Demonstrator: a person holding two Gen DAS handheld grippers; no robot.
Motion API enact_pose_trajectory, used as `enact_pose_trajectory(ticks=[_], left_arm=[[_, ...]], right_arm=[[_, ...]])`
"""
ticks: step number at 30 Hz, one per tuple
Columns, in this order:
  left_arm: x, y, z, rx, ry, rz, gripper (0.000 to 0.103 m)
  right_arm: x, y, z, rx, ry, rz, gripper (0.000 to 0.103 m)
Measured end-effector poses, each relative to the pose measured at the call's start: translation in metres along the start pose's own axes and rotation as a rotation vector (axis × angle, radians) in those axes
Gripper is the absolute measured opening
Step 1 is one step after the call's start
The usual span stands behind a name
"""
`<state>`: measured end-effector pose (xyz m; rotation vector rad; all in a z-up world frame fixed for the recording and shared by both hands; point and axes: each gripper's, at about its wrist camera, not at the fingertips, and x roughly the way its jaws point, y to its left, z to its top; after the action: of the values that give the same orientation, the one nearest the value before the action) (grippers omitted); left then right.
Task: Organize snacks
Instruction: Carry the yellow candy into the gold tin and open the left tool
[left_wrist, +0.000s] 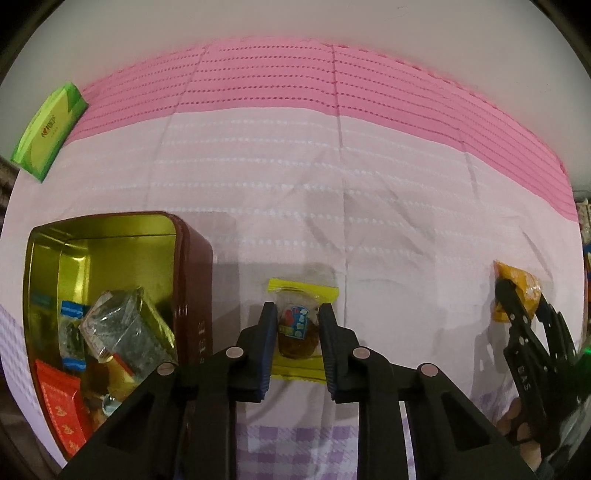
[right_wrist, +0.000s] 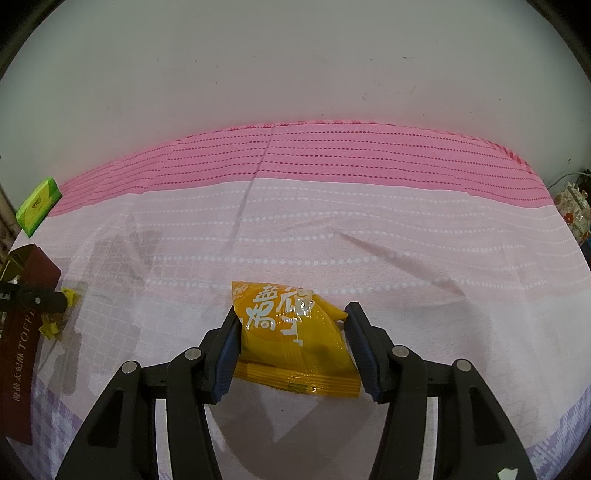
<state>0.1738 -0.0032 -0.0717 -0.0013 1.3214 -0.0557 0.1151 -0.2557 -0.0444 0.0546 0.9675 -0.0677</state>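
Left gripper (left_wrist: 297, 325) is pinching a yellow-edged snack packet (left_wrist: 300, 332) between its pads, on the pink cloth (left_wrist: 295, 206); the open tin (left_wrist: 110, 266) of snacks is sitting just to its left. Right gripper (right_wrist: 291, 328) is clamping an orange snack bag (right_wrist: 291, 332) lying between its fingers.

One open red tin (left_wrist: 192, 295) with a gold inside stands on the desk (left_wrist: 369, 221), and every place here is told from it. Loose on the cloth are two wrapped snacks: one yellow-edged packet (left_wrist: 301, 291) just to the tin's right, and one orange packet (right_wrist: 295, 332) well to the right of that; one green pack (left_wrist: 48, 129) lies beyond the tin toward the far left edge. Inside the tin are several wrapped pieces, one red, one clear and at least one blue-ended among them, but their full number cannot be told.
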Motion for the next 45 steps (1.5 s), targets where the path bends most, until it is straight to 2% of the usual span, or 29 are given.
enact_pose_trajectory(ticks=[7,13,19,25,36,45], left_arm=[[-0.019,0.0,-0.018,0.021,-0.016,-0.028,0.023],[-0.053,0.011,-0.028,0.03,-0.052,-0.075,0.023],[-0.087,0.03,-0.039,0.036,-0.113,-0.061,0.023],[-0.104,0.055,-0.045,0.023,-0.143,-0.019,0.023],[-0.096,0.116,-0.054,-0.057,-0.132,0.082,0.023],[-0.087,0.145,-0.063,-0.102,-0.102,0.076,0.023]], right_arm=[[0.001,0.003,0.0,-0.01,0.003,-0.014,0.053],[0.001,0.005,0.0,-0.018,0.006,-0.025,0.053],[0.002,0.006,0.0,-0.021,0.007,-0.031,0.053],[0.003,0.006,0.0,-0.022,0.007,-0.034,0.053],[0.003,0.006,0.0,-0.022,0.007,-0.035,0.053],[0.003,0.007,0.001,-0.023,0.007,-0.037,0.053]])
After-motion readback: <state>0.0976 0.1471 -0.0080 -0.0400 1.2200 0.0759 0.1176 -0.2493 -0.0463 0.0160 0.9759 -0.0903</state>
